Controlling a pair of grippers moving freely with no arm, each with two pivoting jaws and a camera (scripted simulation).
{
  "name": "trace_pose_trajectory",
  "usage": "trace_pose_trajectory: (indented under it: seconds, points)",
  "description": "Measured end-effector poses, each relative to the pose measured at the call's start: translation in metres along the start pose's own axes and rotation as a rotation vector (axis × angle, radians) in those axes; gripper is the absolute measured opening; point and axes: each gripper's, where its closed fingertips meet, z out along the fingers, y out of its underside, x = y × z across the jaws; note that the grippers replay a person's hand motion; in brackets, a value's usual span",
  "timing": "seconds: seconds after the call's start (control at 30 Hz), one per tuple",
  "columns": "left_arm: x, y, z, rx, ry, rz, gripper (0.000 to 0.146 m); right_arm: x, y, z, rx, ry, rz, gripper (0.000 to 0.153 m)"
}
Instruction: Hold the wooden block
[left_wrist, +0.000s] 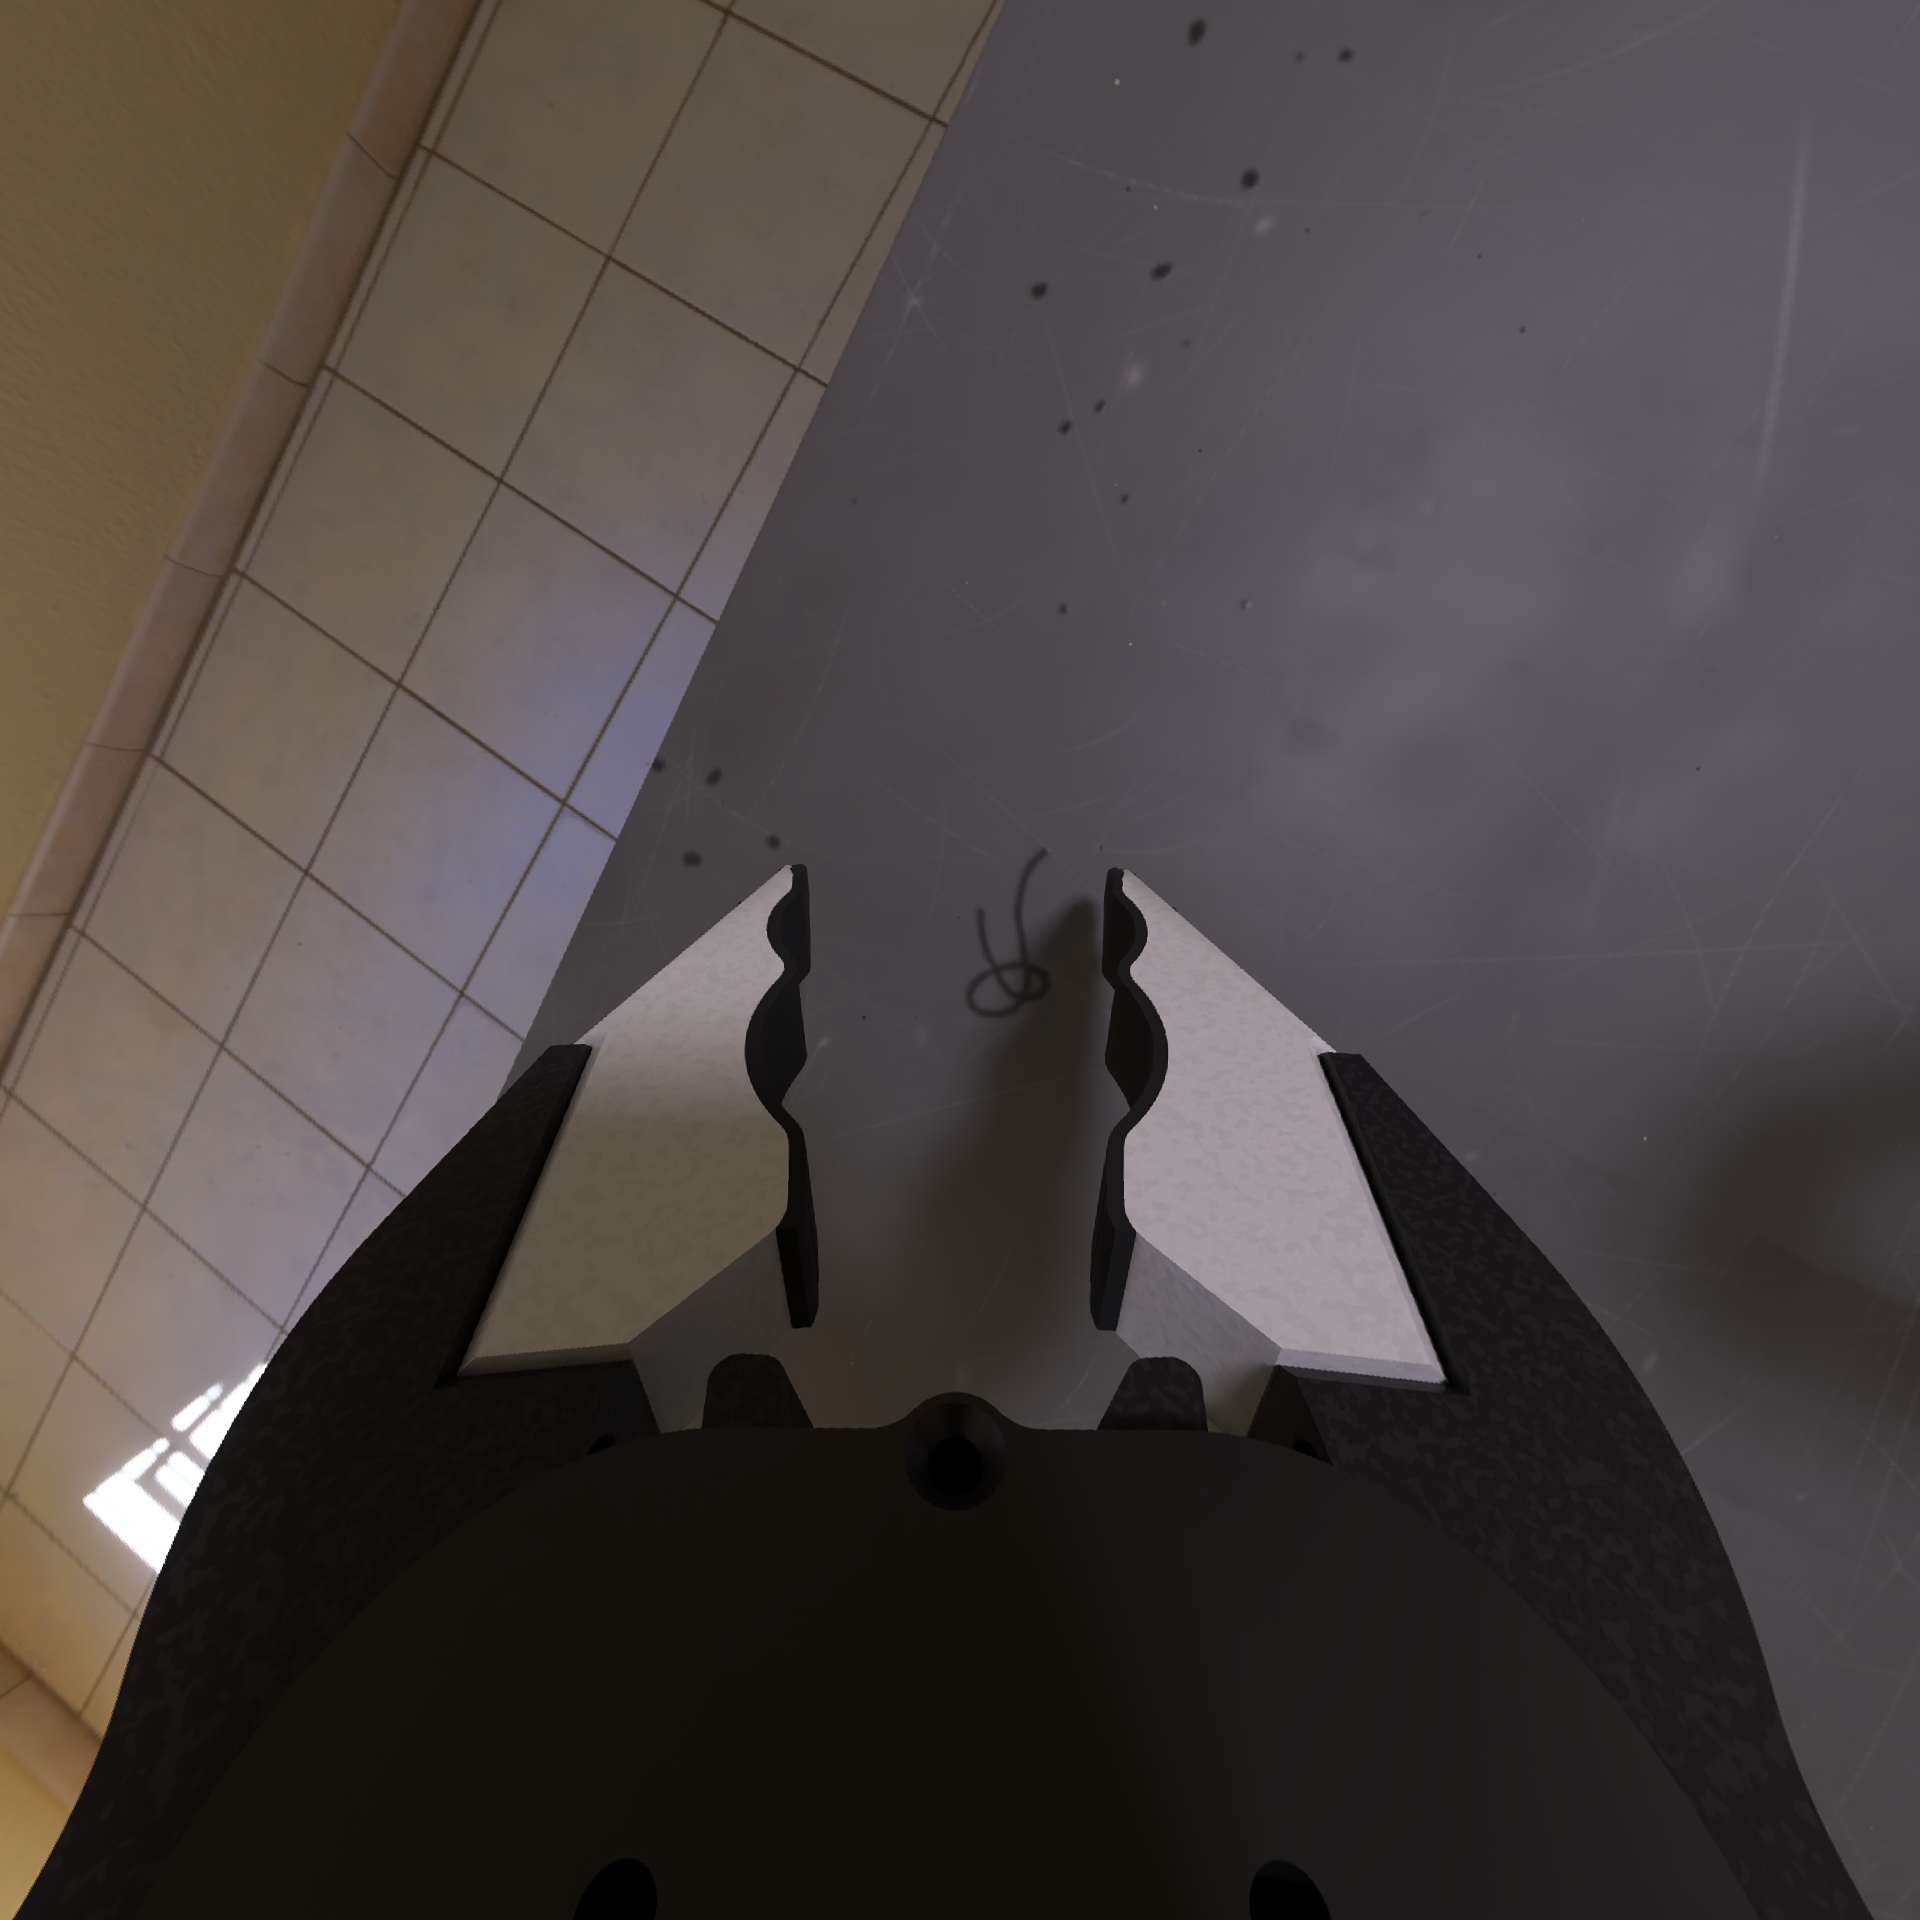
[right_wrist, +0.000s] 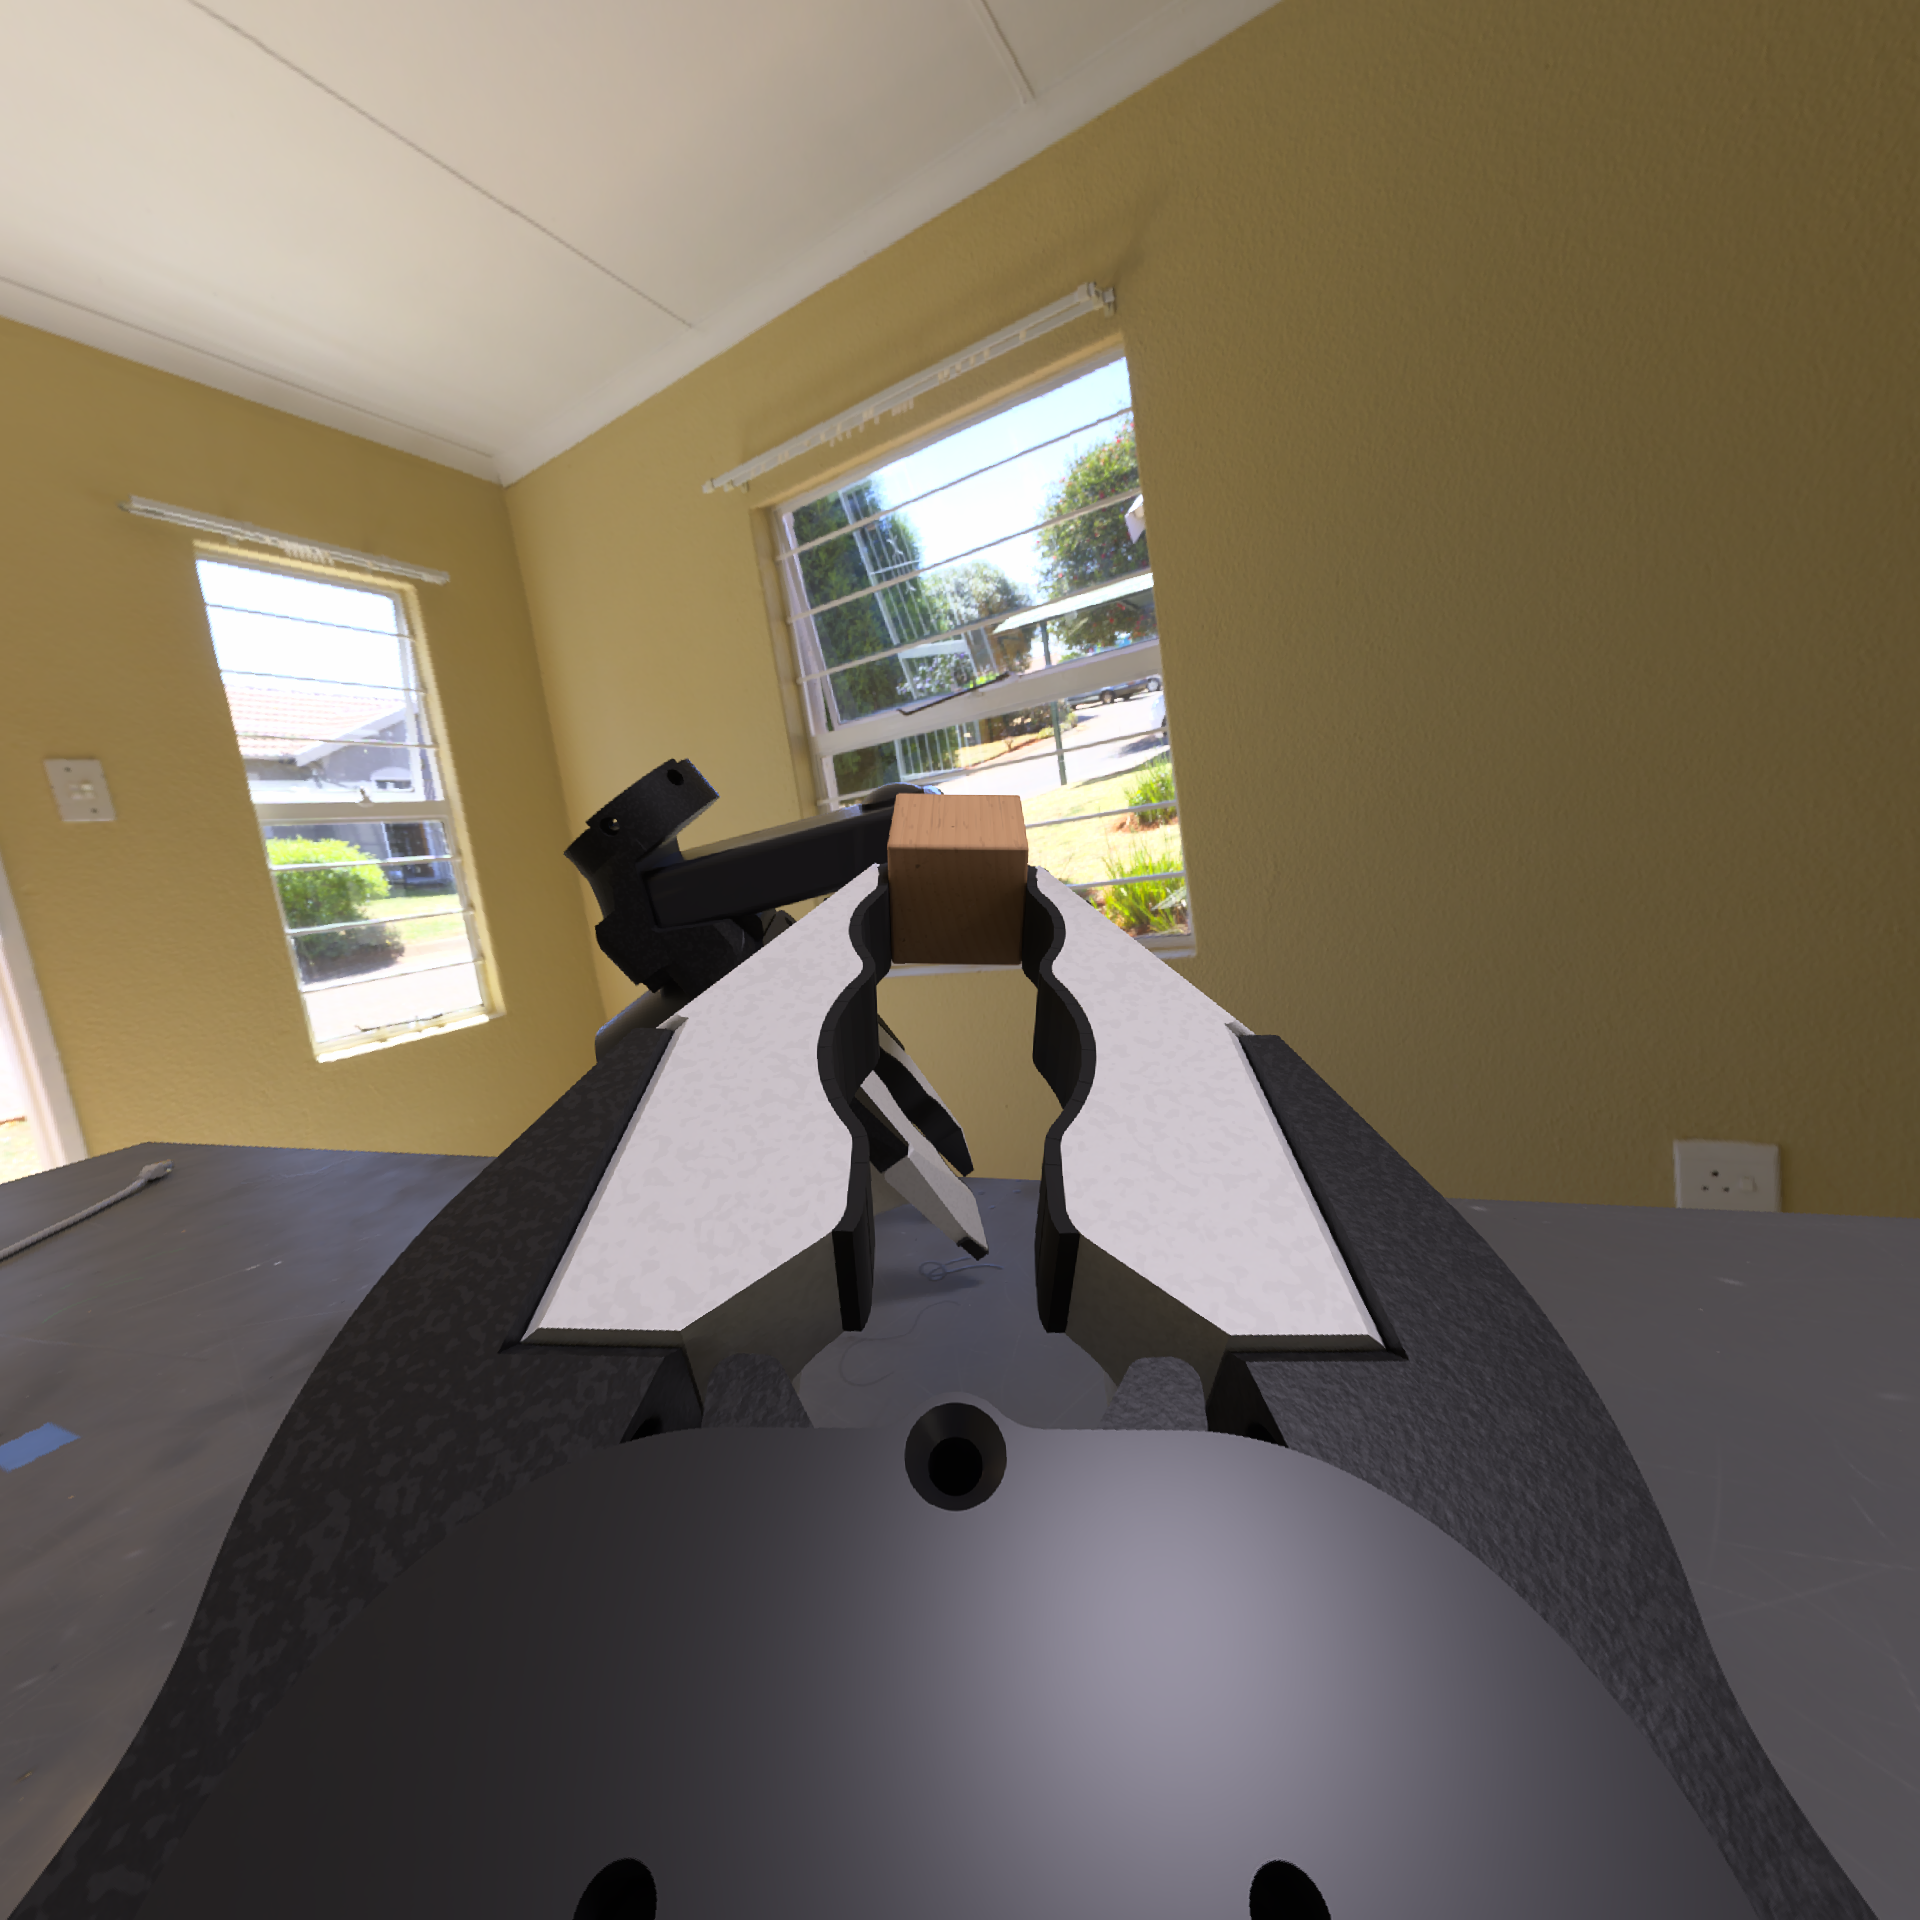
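In the right wrist view my right gripper (right_wrist: 956, 883) is shut on the wooden block (right_wrist: 954, 881), a small brown cube clamped between the fingertips and held well above the dark grey table (right_wrist: 1662, 1351). The left gripper (right_wrist: 914, 1164) shows behind it, tilted down with its tips close to the table. In the left wrist view my left gripper (left_wrist: 956, 883) is open and empty, pointing down at the scratched grey table (left_wrist: 1351, 520) near a small dark scribble (left_wrist: 1003, 961). The block is not in that view.
The table's edge runs diagonally in the left wrist view, with tiled floor (left_wrist: 364, 727) beyond it. In the right wrist view a grey rod (right_wrist: 83, 1210) and blue tape (right_wrist: 36, 1444) lie at the table's left. Yellow walls and two windows stand behind.
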Motion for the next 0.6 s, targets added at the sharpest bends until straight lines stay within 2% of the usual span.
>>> trace_pose_trajectory:
  seconds: [0.6]
  points:
    - [-0.0018, 0.0026, -0.0020, 0.051, 0.058, -0.111, 0.057, -0.0023, 0.0101, 0.0037, -0.055, -0.032, 0.049, 0.024]
